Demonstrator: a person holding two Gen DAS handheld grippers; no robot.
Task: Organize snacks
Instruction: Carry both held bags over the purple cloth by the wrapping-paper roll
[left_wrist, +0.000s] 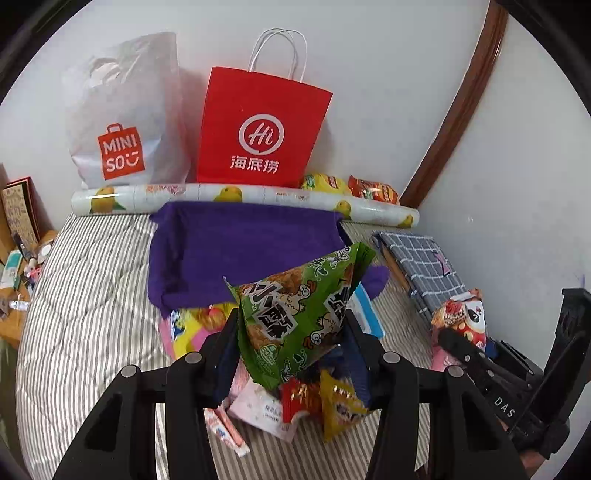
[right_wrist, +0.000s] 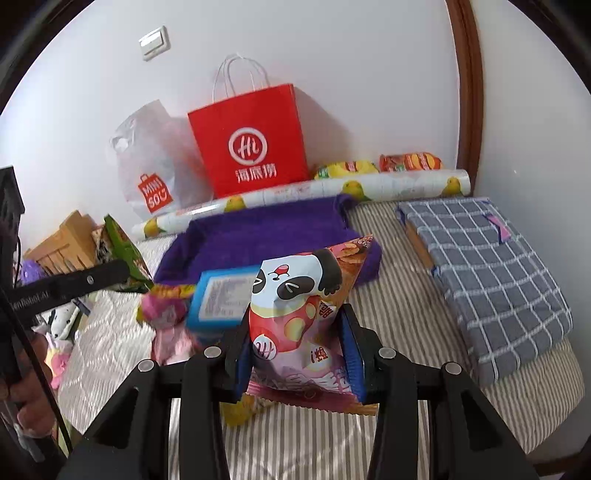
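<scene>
My left claw grips one green crinkly snack packet; my right claw grips one panda-printed pink snack bag. Perhaps five loose packets lie beneath.

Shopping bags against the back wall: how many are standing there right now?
2. A red paper bag stands in the middle against the wall, and a white plastic bag sits right beside it on its left. Nothing suggests another behind them, though that space is hidden.
</scene>
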